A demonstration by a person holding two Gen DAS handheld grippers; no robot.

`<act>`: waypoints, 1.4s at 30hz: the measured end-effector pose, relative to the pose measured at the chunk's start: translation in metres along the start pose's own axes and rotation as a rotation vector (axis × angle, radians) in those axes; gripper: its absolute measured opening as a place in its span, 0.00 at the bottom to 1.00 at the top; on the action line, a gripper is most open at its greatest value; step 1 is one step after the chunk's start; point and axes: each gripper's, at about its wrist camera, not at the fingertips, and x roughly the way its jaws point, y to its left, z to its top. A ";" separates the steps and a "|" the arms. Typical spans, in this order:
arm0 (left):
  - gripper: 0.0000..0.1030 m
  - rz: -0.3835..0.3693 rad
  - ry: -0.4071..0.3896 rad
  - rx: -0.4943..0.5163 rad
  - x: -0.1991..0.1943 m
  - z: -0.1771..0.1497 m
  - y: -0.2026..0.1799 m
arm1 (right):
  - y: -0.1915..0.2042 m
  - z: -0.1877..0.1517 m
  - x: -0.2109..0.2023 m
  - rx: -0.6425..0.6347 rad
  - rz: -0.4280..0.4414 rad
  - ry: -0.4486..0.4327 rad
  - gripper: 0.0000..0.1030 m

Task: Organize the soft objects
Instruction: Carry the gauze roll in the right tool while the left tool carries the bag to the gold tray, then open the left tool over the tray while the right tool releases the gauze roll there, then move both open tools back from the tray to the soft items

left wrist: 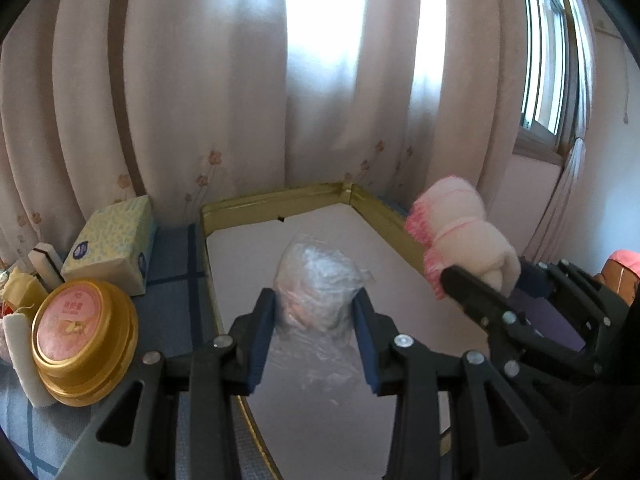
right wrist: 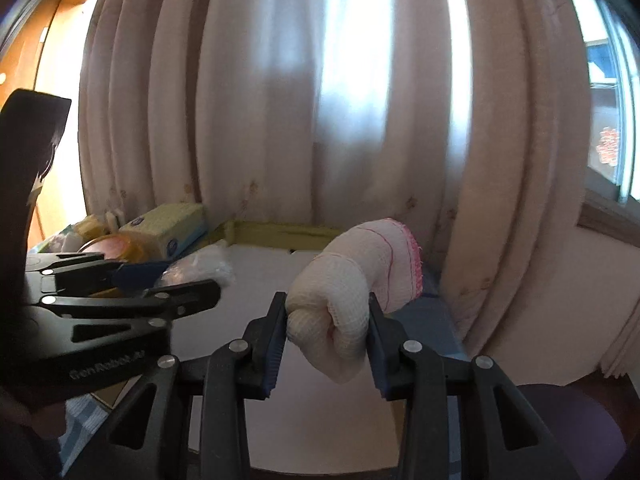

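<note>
A crumpled clear plastic bag [left wrist: 316, 276] sits low over the white floor of a gold-rimmed tray [left wrist: 280, 200]. My left gripper [left wrist: 314, 300] holds it, both blue pads against its sides. In the right wrist view this gripper [right wrist: 188, 276] comes in from the left with the bag [right wrist: 204, 266] at its tips. My right gripper [right wrist: 326, 304] is shut on a rolled white cloth with a pink edge [right wrist: 360, 272], held in the air over the tray's right side [right wrist: 280, 234]. In the left wrist view the cloth roll [left wrist: 460, 232] and right gripper [left wrist: 488, 276] hang above the tray's right rim.
Left of the tray, on a blue checked cloth [left wrist: 176, 272], lie a yellow tissue pack [left wrist: 112, 240], a round gold tin with a pink lid [left wrist: 80, 328] and a white roll [left wrist: 20, 352]. Curtains [left wrist: 240, 100] hang close behind. A window [left wrist: 548, 60] is at the right.
</note>
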 end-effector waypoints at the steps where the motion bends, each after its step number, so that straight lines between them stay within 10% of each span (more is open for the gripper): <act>1: 0.41 0.005 0.003 0.000 0.001 -0.001 -0.001 | 0.001 0.000 0.002 -0.003 0.024 0.014 0.38; 5: 0.58 0.060 0.007 -0.004 0.001 -0.003 0.002 | -0.003 0.001 0.012 0.024 0.105 0.069 0.42; 9: 0.99 0.108 -0.023 -0.071 -0.014 0.001 0.020 | -0.025 -0.002 0.012 0.175 0.190 0.059 0.76; 19: 1.00 0.206 -0.119 -0.060 -0.050 0.002 0.042 | -0.032 -0.004 -0.036 0.478 0.157 -0.163 0.82; 42: 1.00 0.335 -0.164 -0.049 -0.068 -0.013 0.072 | 0.041 0.004 -0.063 0.400 -0.078 -0.391 0.85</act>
